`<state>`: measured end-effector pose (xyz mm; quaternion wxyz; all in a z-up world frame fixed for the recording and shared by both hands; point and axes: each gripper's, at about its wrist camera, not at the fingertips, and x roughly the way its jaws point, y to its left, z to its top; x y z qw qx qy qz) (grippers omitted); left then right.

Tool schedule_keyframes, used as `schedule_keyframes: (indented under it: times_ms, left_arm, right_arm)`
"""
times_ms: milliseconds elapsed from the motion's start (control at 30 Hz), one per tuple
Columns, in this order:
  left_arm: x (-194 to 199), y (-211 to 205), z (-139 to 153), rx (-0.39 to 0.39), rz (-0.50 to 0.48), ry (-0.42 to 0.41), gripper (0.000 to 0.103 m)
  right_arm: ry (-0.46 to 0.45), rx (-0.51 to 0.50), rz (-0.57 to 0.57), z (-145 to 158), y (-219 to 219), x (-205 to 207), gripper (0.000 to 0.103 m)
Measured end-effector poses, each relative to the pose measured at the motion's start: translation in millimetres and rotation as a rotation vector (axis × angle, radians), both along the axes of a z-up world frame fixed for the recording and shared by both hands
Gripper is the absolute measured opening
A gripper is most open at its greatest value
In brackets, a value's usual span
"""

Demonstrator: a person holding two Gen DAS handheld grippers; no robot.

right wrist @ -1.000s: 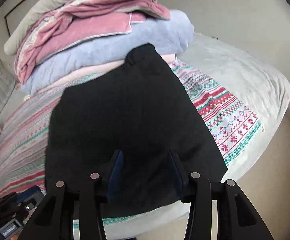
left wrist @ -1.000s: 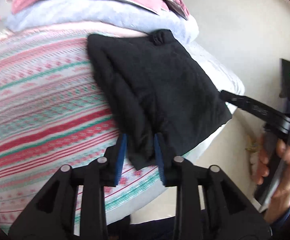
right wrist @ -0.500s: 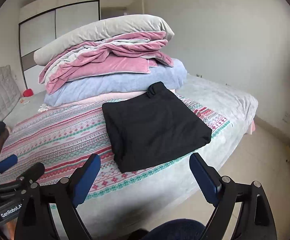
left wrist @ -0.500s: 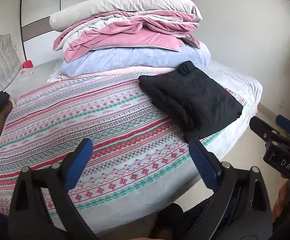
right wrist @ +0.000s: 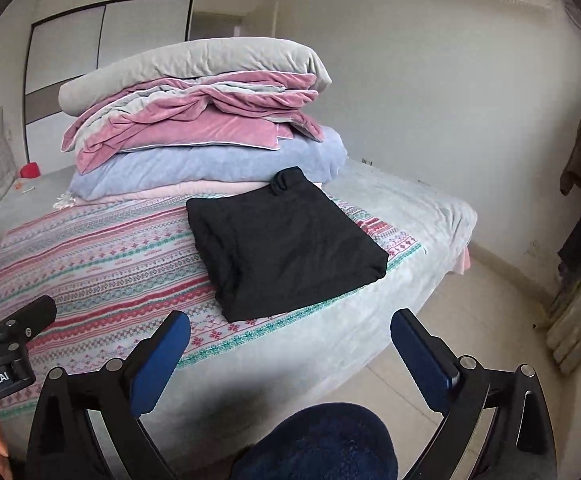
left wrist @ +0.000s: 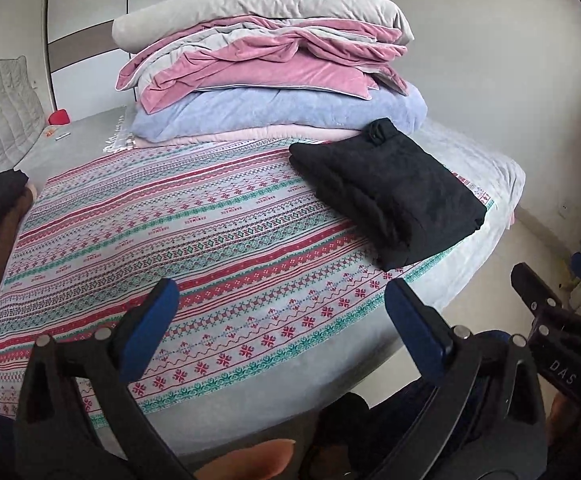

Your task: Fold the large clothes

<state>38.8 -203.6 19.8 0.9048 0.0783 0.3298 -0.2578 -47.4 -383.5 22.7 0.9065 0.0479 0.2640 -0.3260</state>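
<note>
Folded black fleece garment (right wrist: 286,244) lying near the bed's (right wrist: 430,216) right front corner, long axis running back towards the stacked quilts (right wrist: 202,120), beyond both wide-open, empty tools, right tool (right wrist: 290,352) nearer than left tool (left wrist: 280,320).
</note>
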Motion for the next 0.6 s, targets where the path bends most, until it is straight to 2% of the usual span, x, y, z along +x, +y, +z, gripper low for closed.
schedule_keyframes:
  times_ms: [133, 333, 600]
  left_arm:
    - [-1, -3, 1, -0.009, -0.013, -0.002, 0.102]
    - [-1, -7, -3, -0.037, -0.051, 0.034, 0.102]
    - [5, -7, -10, -0.044, -0.054, 0.073, 0.102]
  right_arm:
    - [0.012, 0.002, -0.024, -4, -3, 0, 0.101]
    - [0.011, 0.001, -0.025, -3, -5, -1, 0.101]
    - [0.02, 0.003, -0.036, -7, -10, -1, 0.102]
